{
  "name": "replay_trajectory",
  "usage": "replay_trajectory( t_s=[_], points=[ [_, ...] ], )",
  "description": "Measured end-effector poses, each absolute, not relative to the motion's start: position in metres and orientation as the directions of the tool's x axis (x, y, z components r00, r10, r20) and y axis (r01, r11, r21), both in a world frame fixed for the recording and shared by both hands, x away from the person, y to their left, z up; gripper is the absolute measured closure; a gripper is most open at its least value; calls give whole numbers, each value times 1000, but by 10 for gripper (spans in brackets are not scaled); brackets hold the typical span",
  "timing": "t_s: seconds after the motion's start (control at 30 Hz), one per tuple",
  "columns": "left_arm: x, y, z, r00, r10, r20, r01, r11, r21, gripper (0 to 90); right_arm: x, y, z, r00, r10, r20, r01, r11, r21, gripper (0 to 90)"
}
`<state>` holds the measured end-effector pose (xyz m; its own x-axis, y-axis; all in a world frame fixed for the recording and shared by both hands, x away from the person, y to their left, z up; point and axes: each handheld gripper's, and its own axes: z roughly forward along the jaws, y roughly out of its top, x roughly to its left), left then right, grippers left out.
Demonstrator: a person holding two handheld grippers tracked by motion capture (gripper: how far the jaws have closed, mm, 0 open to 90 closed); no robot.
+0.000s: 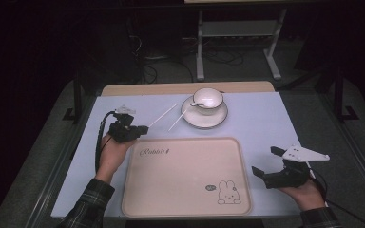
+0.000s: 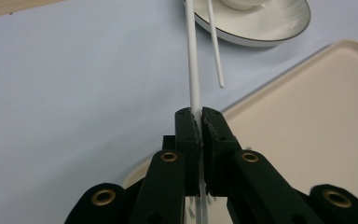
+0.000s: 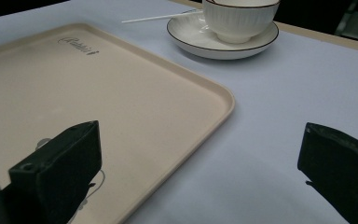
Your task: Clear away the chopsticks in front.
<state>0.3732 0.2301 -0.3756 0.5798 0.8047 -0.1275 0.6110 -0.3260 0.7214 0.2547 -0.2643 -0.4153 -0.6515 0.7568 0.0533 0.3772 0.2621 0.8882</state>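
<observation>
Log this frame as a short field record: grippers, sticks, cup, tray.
left gripper: shut on a white stick, by the tray's far left corner
right gripper: open, holding nothing, right of the tray
second stick: one end on the saucer's rim, the other on the table
cup: upright on the saucer
tray: beige, nothing on it, rabbit print near its right corner
table: pale blue cover
</observation>
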Motion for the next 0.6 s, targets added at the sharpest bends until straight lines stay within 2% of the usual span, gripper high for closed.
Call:
replay_trajectory(
  t_s=[0.6],
  points=[
    [288,243,-385,599,786,-154,609,-322,725,855,255,-264,-415,-647,761,43,376,269,886,0]
  ],
)
